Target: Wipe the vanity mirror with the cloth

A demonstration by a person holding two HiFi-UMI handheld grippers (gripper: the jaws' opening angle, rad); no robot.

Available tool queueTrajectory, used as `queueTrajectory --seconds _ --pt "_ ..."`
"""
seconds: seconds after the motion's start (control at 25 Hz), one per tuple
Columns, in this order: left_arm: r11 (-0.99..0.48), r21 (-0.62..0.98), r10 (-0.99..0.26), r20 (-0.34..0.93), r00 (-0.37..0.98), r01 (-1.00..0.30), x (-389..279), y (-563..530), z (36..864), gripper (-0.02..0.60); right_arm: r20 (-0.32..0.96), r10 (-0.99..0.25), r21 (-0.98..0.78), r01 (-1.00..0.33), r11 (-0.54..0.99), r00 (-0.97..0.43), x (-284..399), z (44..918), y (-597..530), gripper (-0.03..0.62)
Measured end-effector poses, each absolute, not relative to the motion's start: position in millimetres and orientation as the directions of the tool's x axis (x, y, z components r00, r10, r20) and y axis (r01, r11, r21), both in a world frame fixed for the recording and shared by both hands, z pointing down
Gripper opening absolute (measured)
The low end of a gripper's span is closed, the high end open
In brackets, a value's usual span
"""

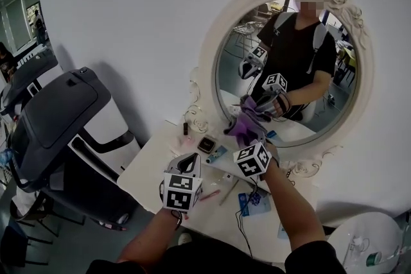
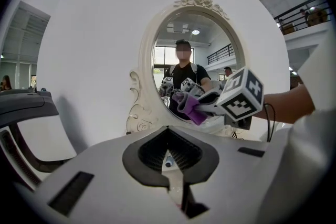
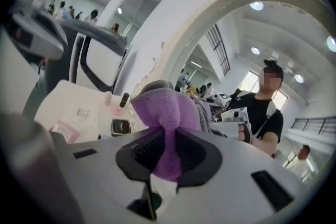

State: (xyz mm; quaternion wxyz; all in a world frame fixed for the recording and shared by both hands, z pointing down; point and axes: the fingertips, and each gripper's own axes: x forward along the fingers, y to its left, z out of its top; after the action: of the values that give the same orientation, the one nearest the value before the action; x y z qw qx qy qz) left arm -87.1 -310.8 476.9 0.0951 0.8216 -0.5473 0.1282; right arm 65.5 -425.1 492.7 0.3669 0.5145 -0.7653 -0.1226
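My right hand-held gripper [image 1: 246,131] [image 3: 166,161] is clamping a purple cloth [image 1: 243,127] [image 3: 164,111] between its jaws, and the bunched fabric is bulging out past the tips. The cloth is sitting at the lower left of the vanity mirror [image 1: 232,67] [image 2: 212,44] [image 3: 247,0], right at the glass, where it appears to be meeting its own reflection. My right forearm is reaching in from the near side over the desk [image 1: 146,171]. My left hand-held gripper [image 1: 188,164] [image 2: 171,168] is hovering lower and nearer, left of the right one, above the desk; its jaws are drawn together with nothing between them, and it is pointing toward the mirror's ornate white frame. On the desk just below the mirror, a small dark compact [image 1: 206,144] [image 3: 121,126] is lying beside a small dark bottle [image 1: 185,128] [image 3: 124,99], which is standing nearer the wall. A blue packet [image 1: 248,203] is lying near my right arm. Far to the left, a large grey machine [image 1: 58,115] is standing beside the desk. The mirror is reflecting me and both hand-held grippers.
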Motion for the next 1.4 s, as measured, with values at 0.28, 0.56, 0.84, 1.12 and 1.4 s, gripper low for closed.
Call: queueTrajectory --seconds 0.28,0.56,0.84,1.12,1.4 --pt "-0.459 0.026 -0.844 0.298 0.445 -0.888 -43 -319 468 -0.003 0.243 -0.942 0.204 -0.938 0.281 -0.229 110 439 -370 0.067" --pt "-0.553 0.028 -0.795 0.281 0.538 -0.833 9 -316 461 -0.003 0.092 -0.987 0.056 -0.989 0.137 -0.131 158 411 -307 0.067" --pt "-0.597 0.02 -0.766 0.284 0.577 -0.802 33 -317 460 -0.003 0.099 -0.991 0.023 -0.995 0.098 -0.096 178 430 -288 0.067" --pt "-0.603 0.016 -0.763 0.283 0.582 -0.798 39 -318 458 -0.003 0.103 -0.99 0.015 -0.995 0.098 -0.096 181 434 -288 0.067" --pt "-0.601 0.018 -0.762 0.289 0.579 -0.799 39 -319 460 -0.003 0.107 -0.988 0.014 -0.994 0.112 -0.109 179 437 -292 0.067"
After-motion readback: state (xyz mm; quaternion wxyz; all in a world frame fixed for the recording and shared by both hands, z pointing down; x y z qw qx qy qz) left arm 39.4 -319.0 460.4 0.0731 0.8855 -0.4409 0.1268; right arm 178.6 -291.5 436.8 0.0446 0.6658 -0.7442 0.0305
